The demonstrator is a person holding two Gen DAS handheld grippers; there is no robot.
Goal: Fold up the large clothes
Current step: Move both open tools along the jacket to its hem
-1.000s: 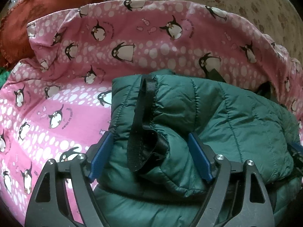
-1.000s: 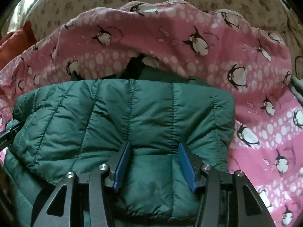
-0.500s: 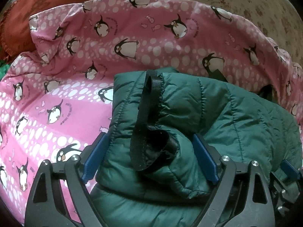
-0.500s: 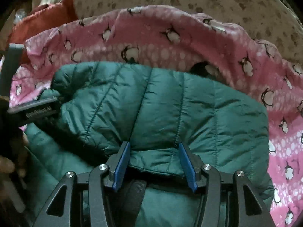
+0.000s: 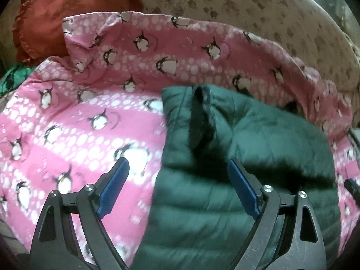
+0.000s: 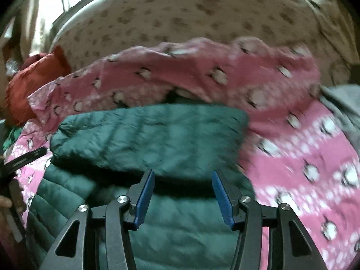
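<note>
**Green quilted jacket lies folded on the penguin blanket, both grippers open**

Green and puffy, the quilted jacket (image 5: 258, 135) lies folded over on itself on a pink penguin-print blanket (image 5: 78, 135), its upper layer doubled back over the lower one so that a dark shadowed fold line crosses its width. In the left wrist view a black strap or trim (image 5: 198, 117) runs down the jacket's top layer near its left edge.

The left gripper (image 5: 177, 186) stands with its jaws spread wide and nothing between them; its blue left pad sits over bare pink blanket, while its right pad sits over the jacket's fold, and whether that pad touches the fabric cannot be told. The right gripper (image 6: 183, 196) also has its jaws parted and holds nothing, both blue pads poised just at the shadowed fold line of the jacket (image 6: 153, 139) (the picture is blurred, so contact is unclear).

Behind the blanket (image 6: 292, 157) lies a beige sheet with brown paw-like spots (image 5: 258, 18), also seen in the right wrist view (image 6: 191, 15). A rust-red cushion with a frilled edge (image 5: 67, 15) rests at the blanket's far left corner, showing again at the left in the right wrist view (image 6: 31, 83). A grey cloth (image 6: 344, 105) lies at the right edge of the blanket, and a bit of bright green fabric (image 5: 15, 76) peeks out at the far left below the cushion.
</note>
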